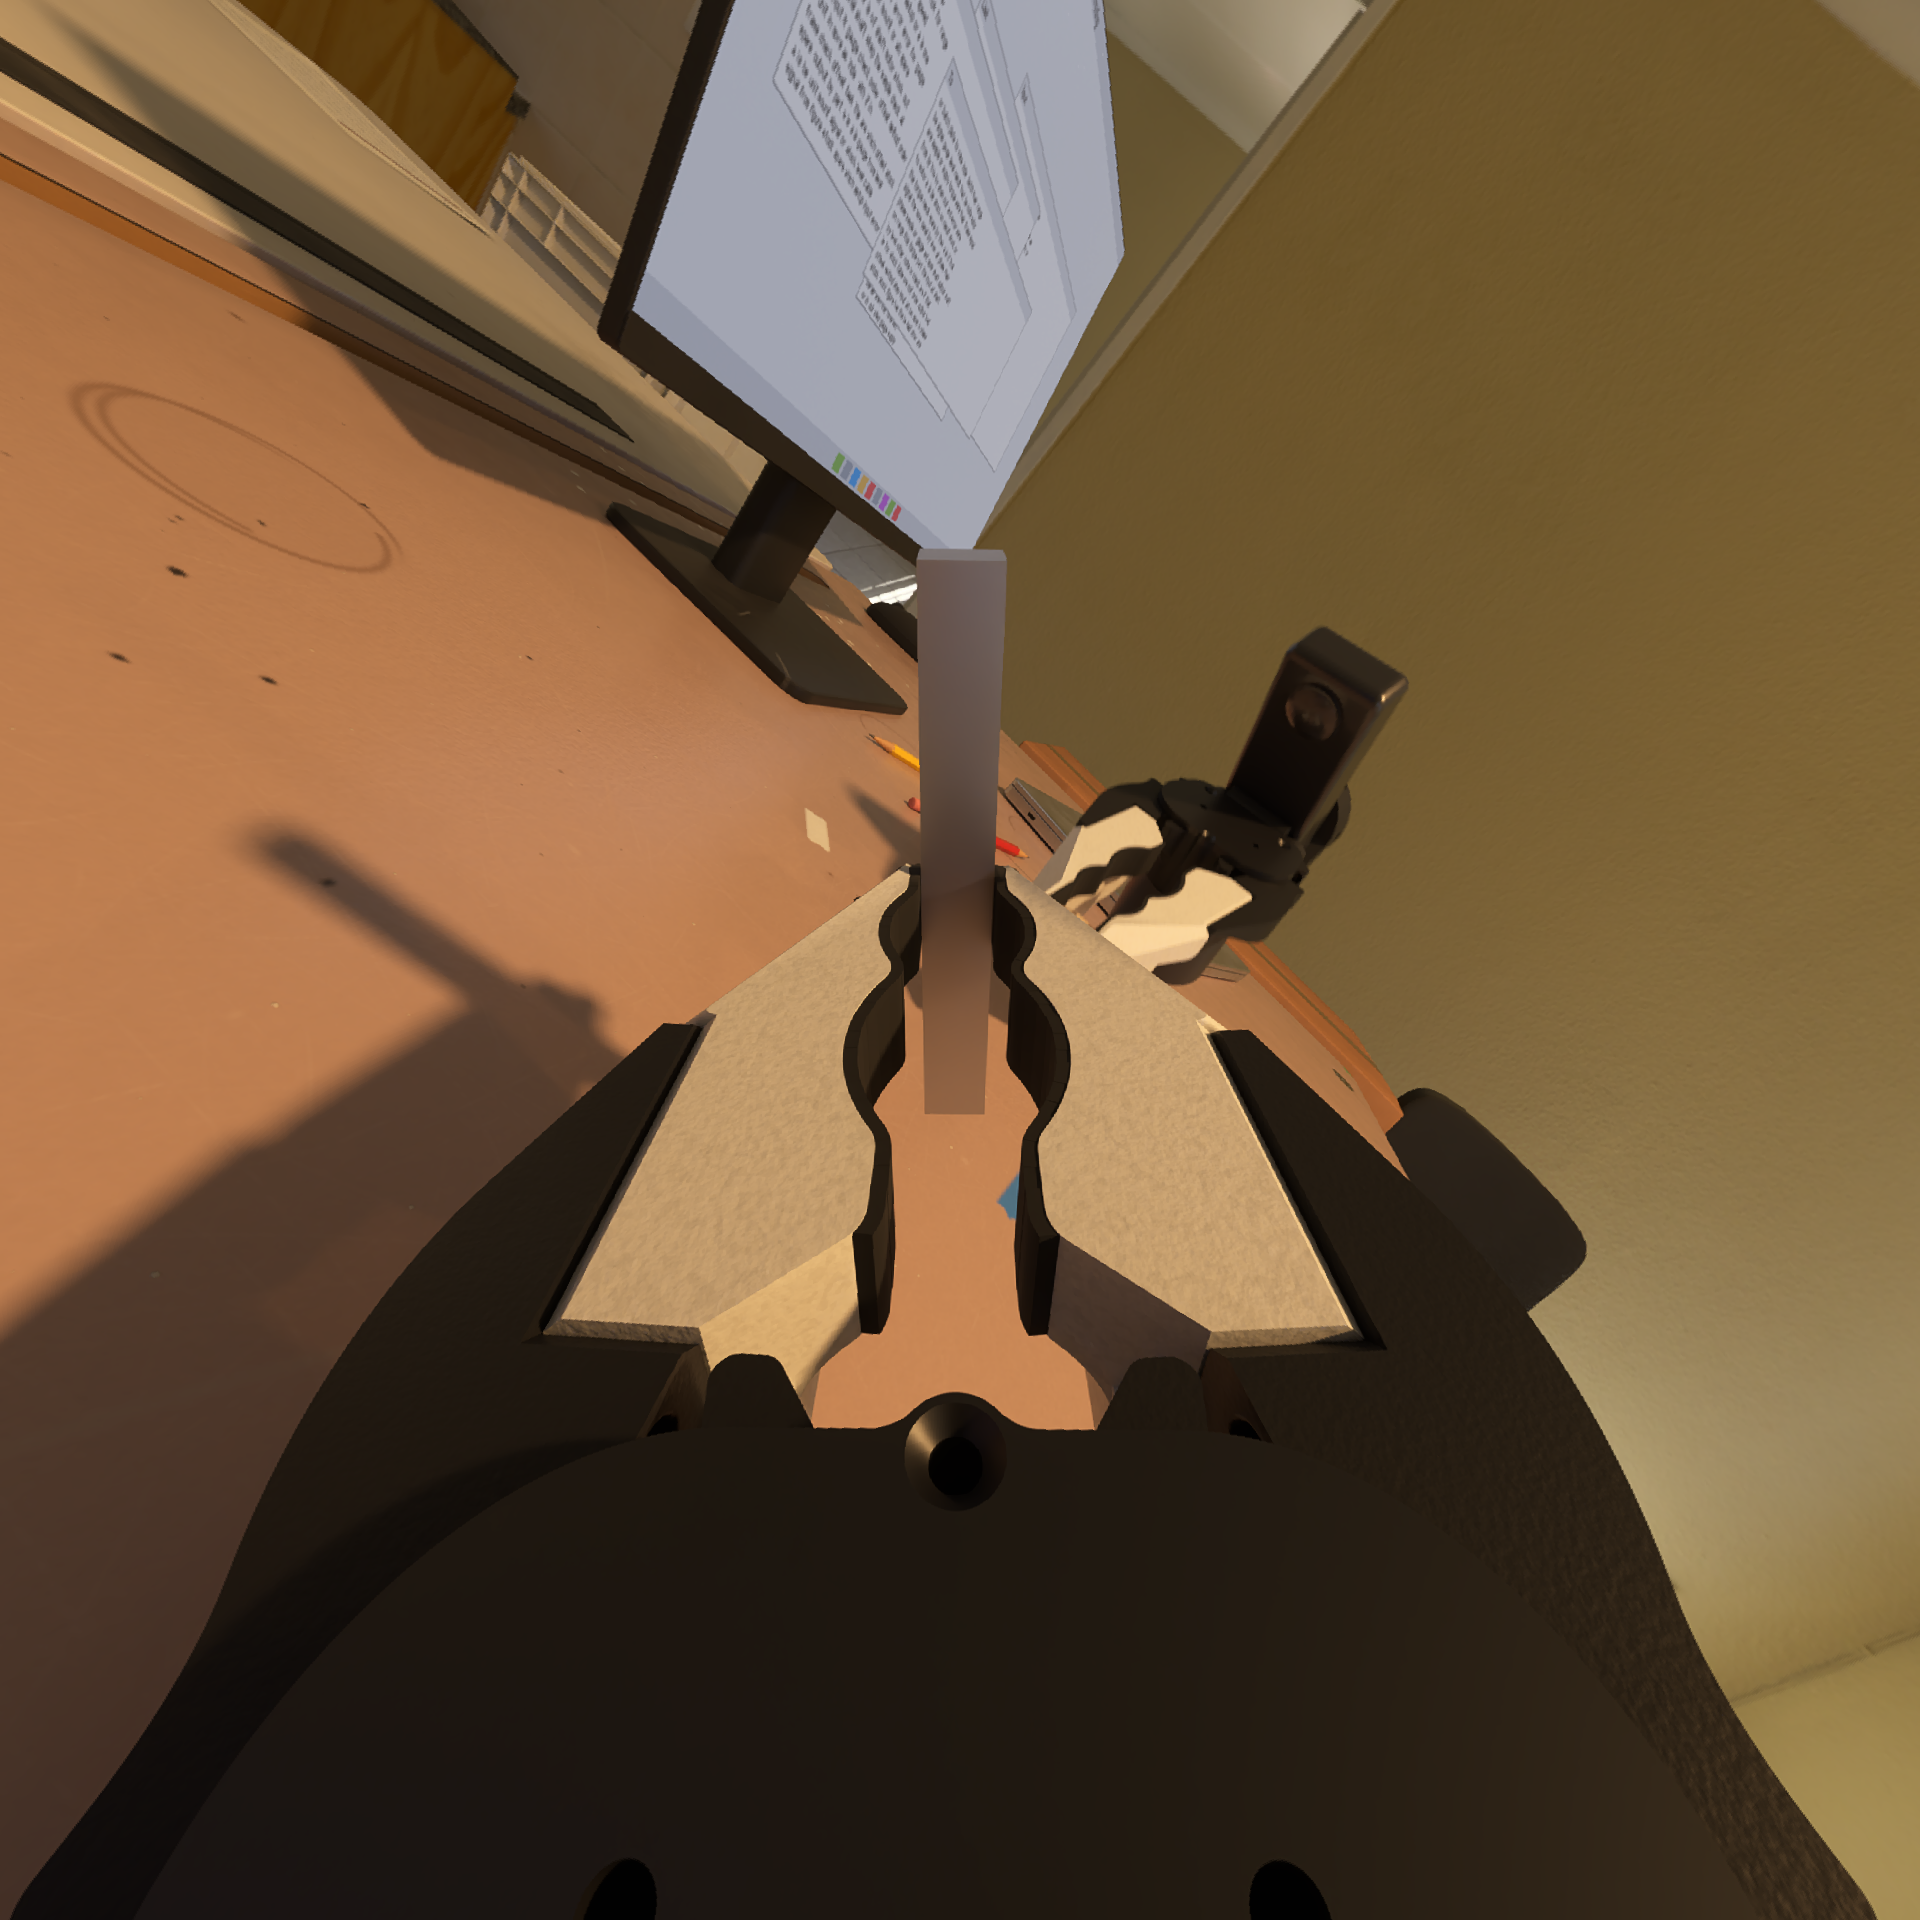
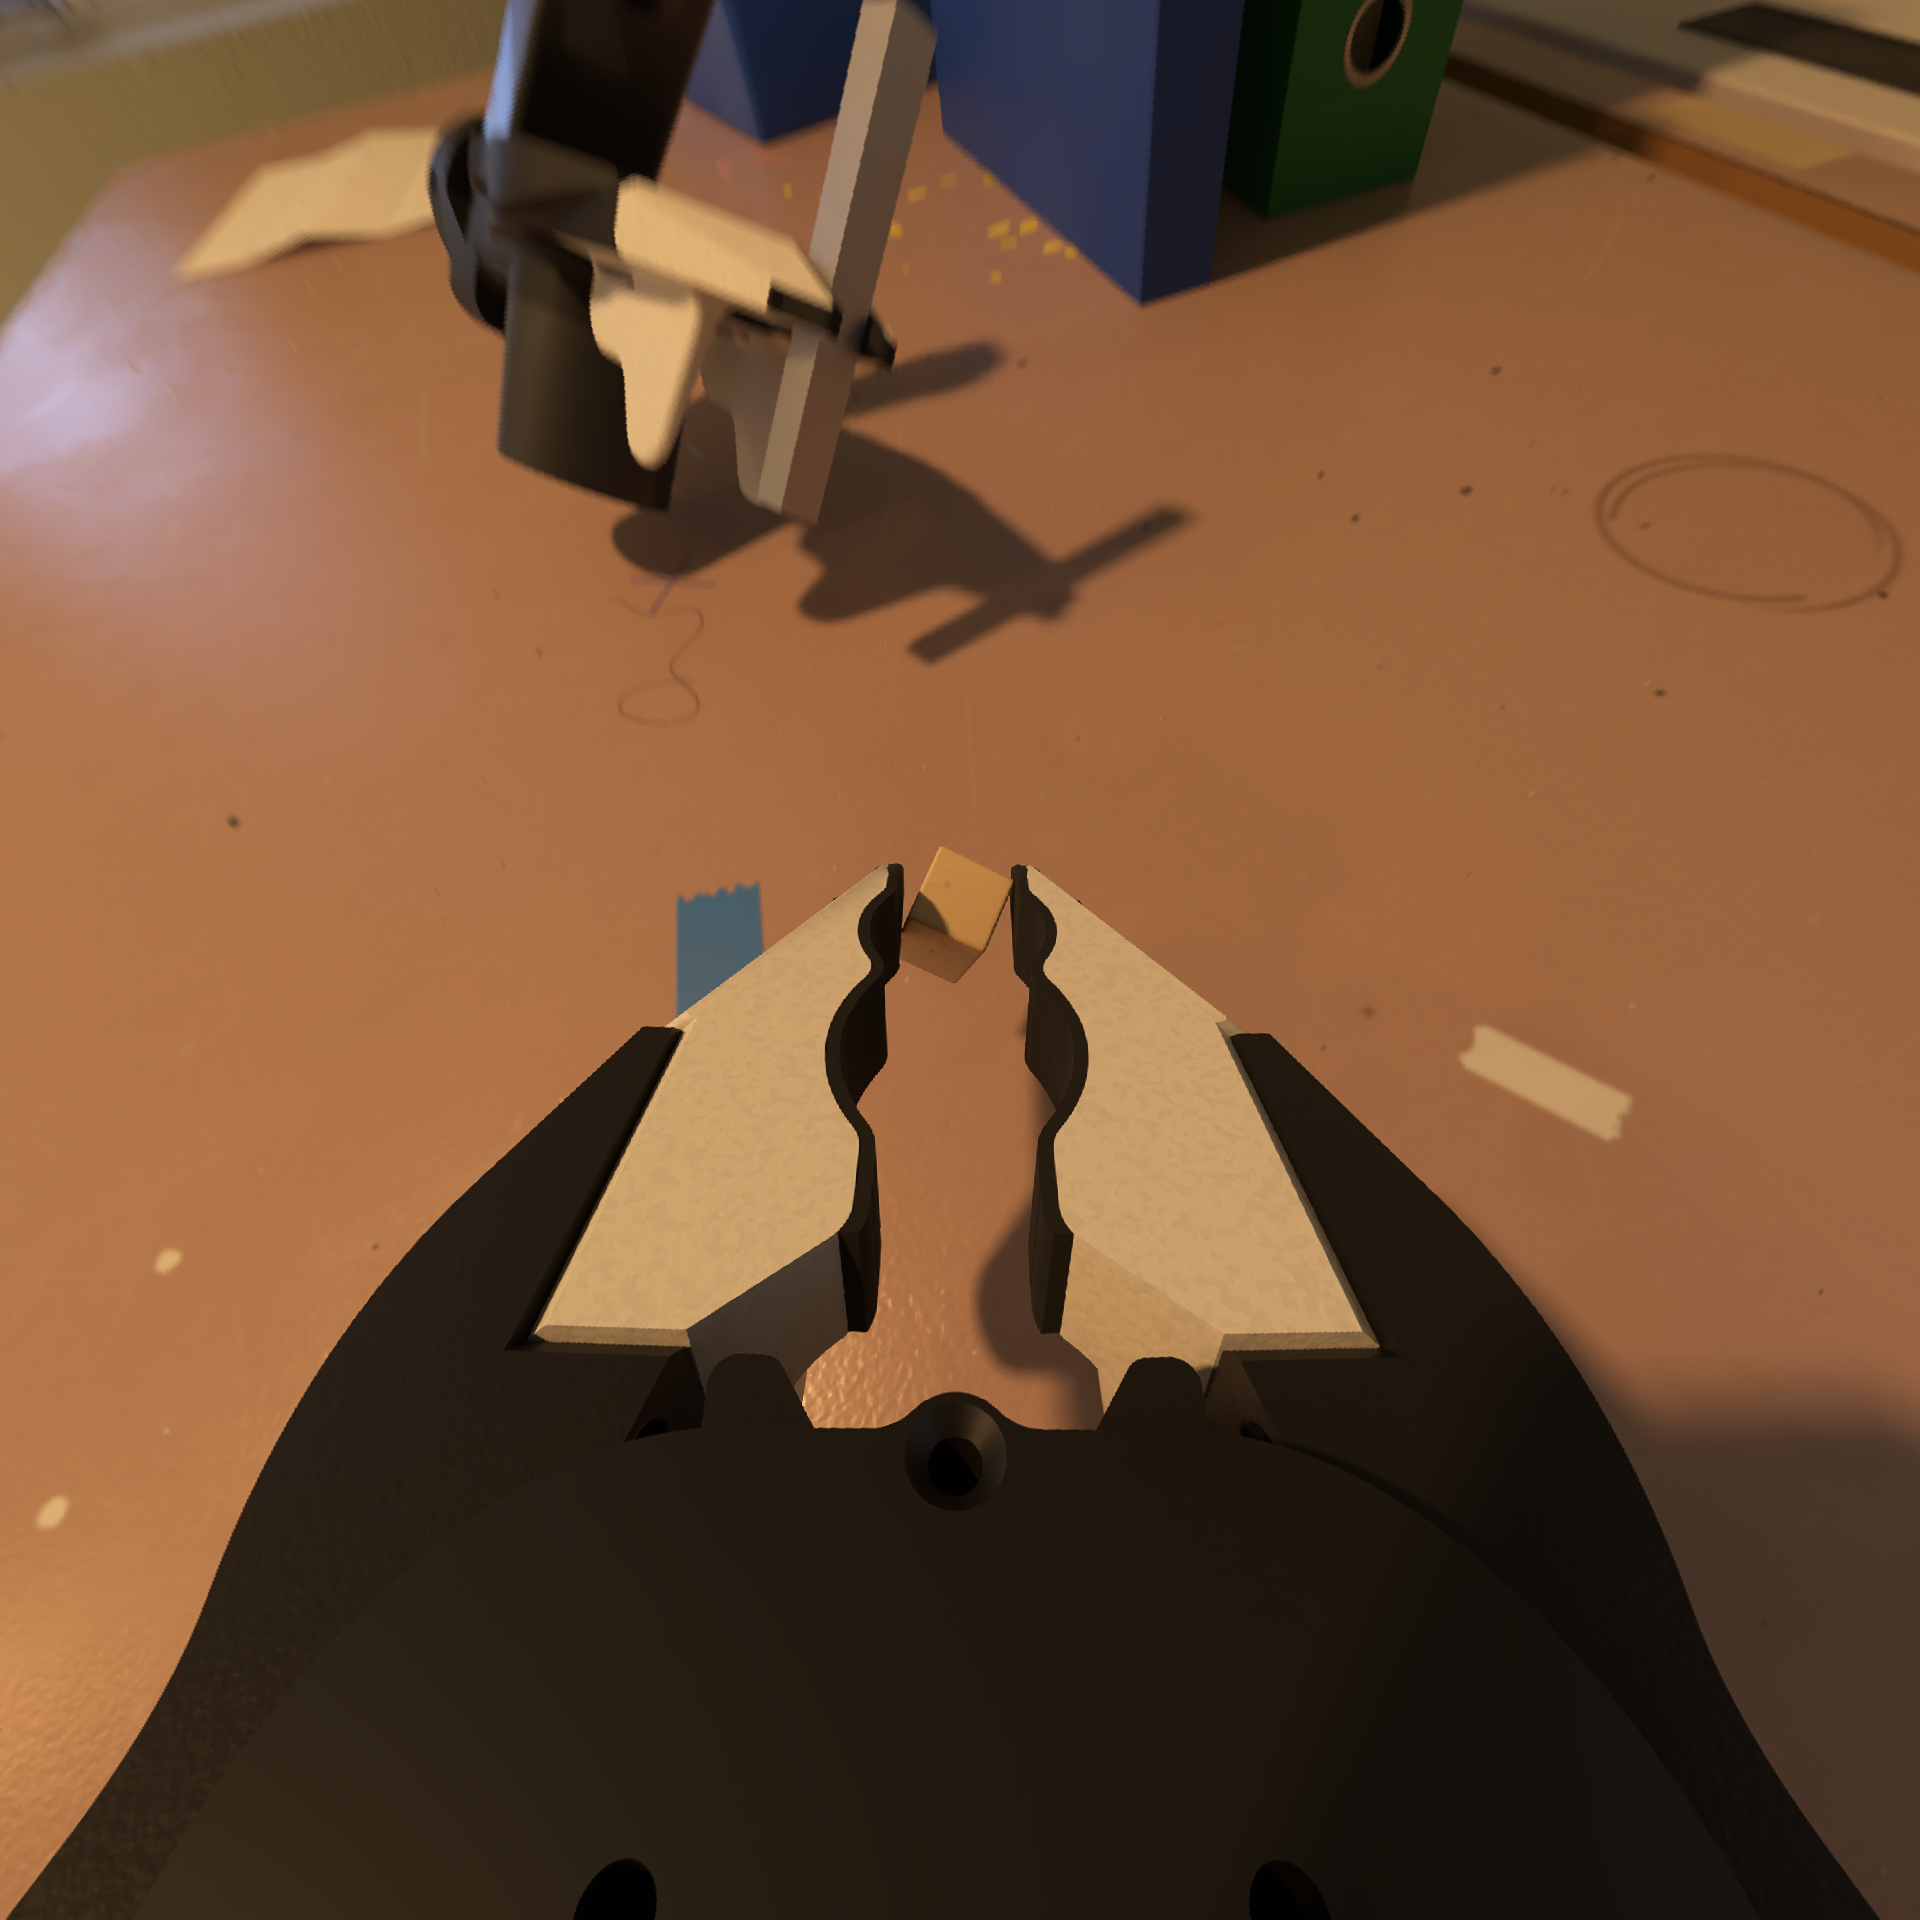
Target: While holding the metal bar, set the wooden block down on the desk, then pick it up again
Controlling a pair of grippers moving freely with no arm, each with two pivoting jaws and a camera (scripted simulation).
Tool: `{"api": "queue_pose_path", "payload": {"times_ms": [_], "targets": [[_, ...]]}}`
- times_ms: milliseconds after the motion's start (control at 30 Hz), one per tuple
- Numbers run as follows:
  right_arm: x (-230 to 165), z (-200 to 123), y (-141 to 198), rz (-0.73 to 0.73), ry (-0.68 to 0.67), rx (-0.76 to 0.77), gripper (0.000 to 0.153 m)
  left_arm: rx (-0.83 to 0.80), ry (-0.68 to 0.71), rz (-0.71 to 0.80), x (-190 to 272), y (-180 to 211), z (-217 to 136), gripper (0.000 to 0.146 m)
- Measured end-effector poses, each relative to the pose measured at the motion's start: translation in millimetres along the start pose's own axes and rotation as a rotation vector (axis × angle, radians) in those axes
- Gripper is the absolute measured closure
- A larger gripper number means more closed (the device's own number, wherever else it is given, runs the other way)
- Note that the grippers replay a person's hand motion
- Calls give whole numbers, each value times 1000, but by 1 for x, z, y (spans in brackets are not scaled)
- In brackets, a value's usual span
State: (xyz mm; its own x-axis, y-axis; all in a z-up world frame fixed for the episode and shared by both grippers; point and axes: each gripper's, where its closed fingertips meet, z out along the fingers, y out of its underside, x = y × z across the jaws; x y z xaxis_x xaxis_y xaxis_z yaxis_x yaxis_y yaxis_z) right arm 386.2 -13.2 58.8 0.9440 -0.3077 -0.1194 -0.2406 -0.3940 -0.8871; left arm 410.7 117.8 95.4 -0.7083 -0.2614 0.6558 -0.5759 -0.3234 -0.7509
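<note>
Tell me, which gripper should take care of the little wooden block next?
The right gripper. The wooden block already sits between its fingertips, tilted. The left gripper is busy clamping the metal bar, away from the block.

The bar (image 2: pixel 847 260) stands between the fingers of the left gripper (image 2: pixel 821 332), above the desk (image 2: pixel 1247 727), with binders (image 2: pixel 1081 145) behind it and a paper sheet (image 2: pixel 312 197) to its left in the right wrist view. Nearer in that view, the block (image 2: pixel 956 914) sits tilted between the fingertips of the right gripper (image 2: pixel 954 894), a tape strip (image 2: pixel 717 945) just left of it and another strip (image 2: pixel 1545 1081) well apart on the right. In the left wrist view a monitor (image 1: pixel 883 239) stands on the desk beyond the bar, with pencils (image 1: pixel 899 753) between them.
</note>
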Motion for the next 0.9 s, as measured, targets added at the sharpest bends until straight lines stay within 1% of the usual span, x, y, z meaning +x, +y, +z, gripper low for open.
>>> {"api": "queue_pose_path", "payload": {"times_ms": [100,200,300,600,900], "targets": [[-6,8,14,-60,13,-72,132,5,1,-3,0,-1,0,134],[-12,18,20,-86,-41,-119,132,1,2,0,0,0,0,134],[-15,22,25,-105,-59,-158,132,4,0,-1,-1,-1,0,134],[-14,24,30,-134,-67,-198,132,11,1,-10,-2,-2,0,134],[-17,25,31,-147,-94,-202,132,13,3,-13,-2,-2,0,134]]}}
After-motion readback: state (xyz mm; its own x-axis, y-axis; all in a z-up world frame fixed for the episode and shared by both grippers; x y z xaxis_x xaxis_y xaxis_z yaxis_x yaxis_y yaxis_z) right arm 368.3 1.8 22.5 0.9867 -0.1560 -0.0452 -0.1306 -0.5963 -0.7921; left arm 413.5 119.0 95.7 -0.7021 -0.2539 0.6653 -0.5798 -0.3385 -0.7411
